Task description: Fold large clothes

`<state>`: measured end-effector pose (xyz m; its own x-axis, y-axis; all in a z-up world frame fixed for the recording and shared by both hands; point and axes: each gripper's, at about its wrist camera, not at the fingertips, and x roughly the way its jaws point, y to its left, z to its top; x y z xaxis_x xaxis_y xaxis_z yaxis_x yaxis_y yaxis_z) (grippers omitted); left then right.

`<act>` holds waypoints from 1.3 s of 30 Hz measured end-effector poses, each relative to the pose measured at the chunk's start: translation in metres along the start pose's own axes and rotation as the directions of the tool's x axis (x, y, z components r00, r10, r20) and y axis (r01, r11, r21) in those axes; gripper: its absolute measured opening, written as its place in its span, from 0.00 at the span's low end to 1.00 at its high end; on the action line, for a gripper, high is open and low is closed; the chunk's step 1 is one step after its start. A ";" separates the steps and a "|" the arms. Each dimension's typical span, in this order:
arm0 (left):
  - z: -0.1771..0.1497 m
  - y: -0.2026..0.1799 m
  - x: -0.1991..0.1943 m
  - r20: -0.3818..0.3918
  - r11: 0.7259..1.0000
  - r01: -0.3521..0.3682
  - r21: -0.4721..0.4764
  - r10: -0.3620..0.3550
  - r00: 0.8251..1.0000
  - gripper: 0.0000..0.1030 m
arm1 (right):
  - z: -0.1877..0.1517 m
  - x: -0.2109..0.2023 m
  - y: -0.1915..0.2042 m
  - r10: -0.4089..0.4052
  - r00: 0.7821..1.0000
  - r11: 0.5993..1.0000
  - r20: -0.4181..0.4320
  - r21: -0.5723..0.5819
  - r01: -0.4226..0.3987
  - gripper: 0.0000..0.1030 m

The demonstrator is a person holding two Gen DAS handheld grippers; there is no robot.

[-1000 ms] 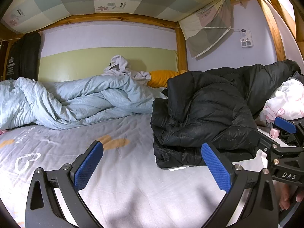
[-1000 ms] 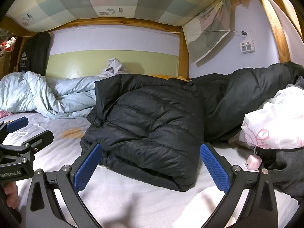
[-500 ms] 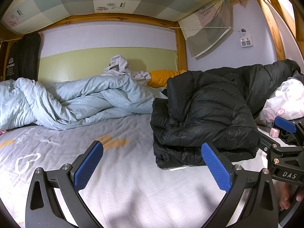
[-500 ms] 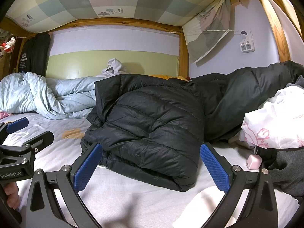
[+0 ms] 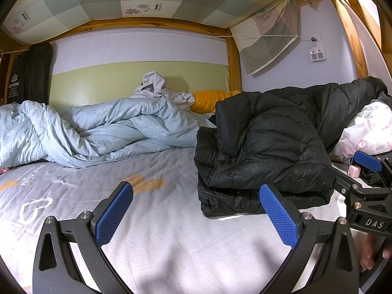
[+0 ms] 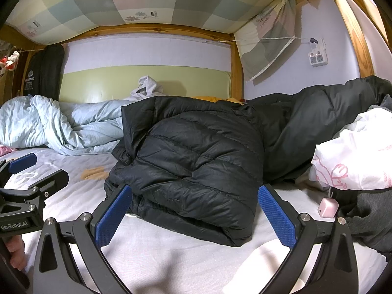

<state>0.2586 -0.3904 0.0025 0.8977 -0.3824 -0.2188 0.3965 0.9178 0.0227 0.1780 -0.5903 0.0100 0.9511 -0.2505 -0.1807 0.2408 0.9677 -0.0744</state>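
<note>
Pale grey bed sheet (image 5: 171, 235), printed with hearts and lettering, fills the foreground of a lower wooden bunk. Over it, the left gripper (image 5: 196, 210) hangs with its blue-padded jaws wide apart, holding nothing. Beside it, the right gripper (image 6: 194, 214) is spread the same way, empty, its tips just short of the folded black down jacket (image 6: 196, 161). That jacket lies on the sheet to the right of centre, a sleeve or panel trailing back toward the wall. A small pink charger (image 6: 327, 207) sits near a white plastic bag (image 6: 355, 161) at right. Behind, a crumpled light blue duvet (image 5: 98, 132) lies along the left, a yellow pillow (image 5: 208, 100) beyond it. A white power strip (image 5: 317, 55) hangs on the wall.
</note>
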 end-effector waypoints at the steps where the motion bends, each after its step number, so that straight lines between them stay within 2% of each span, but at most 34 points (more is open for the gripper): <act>1: 0.000 0.000 0.000 0.000 1.000 0.000 0.001 0.000 1.000 1.00 | 0.000 0.000 0.000 0.000 1.000 1.000 0.000 0.000 0.000 1.00; 39: -0.001 0.000 -0.001 -0.002 1.000 0.003 0.008 -0.003 1.000 1.00 | -0.001 -0.003 0.003 -0.008 1.000 1.000 -0.002 0.005 0.008 1.00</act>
<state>0.2580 -0.3896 0.0021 0.8964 -0.3846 -0.2205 0.4003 0.9159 0.0300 0.1760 -0.5873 0.0098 0.9487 -0.2587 -0.1816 0.2496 0.9657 -0.0715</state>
